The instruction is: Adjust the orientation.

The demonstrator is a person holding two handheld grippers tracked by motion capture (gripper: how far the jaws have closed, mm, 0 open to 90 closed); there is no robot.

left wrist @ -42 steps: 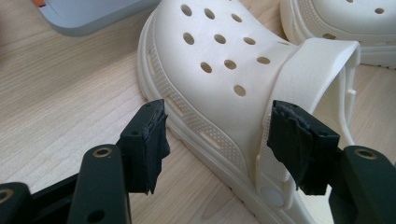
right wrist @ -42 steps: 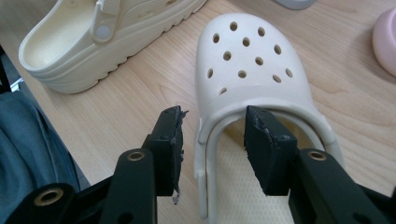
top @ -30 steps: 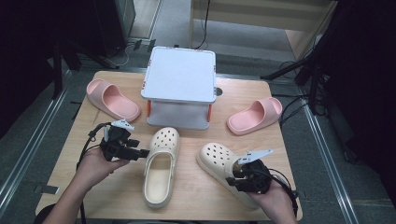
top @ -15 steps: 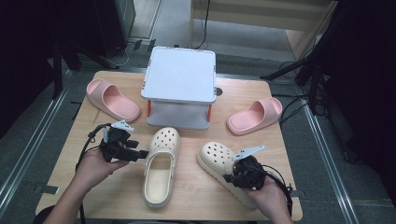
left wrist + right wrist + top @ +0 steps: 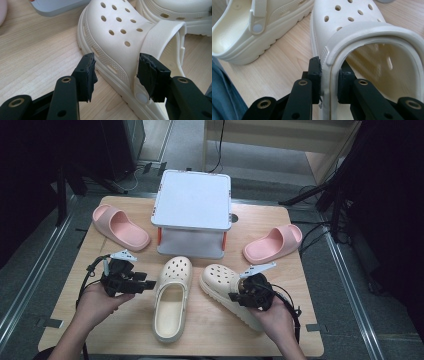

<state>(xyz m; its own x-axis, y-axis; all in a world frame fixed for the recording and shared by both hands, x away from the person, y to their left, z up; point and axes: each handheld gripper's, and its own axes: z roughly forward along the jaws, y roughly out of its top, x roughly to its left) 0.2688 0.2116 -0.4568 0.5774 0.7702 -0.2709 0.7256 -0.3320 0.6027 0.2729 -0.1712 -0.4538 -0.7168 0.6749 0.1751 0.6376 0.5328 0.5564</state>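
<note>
Over on the wooden worktop [image 5: 265, 330], a grey two-level stand [image 5: 192, 205] sits at the back centre, red posts showing between its levels. A pink slide [image 5: 120, 227] lies off its left side and a second pink slide [image 5: 274, 244] off its right, both well apart. Dark cables [image 5: 320, 232] trail along the floor beyond the right edge.

The two cream clogs [image 5: 171, 302] [image 5: 231, 292] look like smooth, matt moulded foam, with ribbed soles and punched holes. The table [image 5: 75, 270] is pale wood with fine grain and a dull finish. The black fingers [image 5: 86, 72] are hard matt plastic with rough, frayed rubber pads.
</note>
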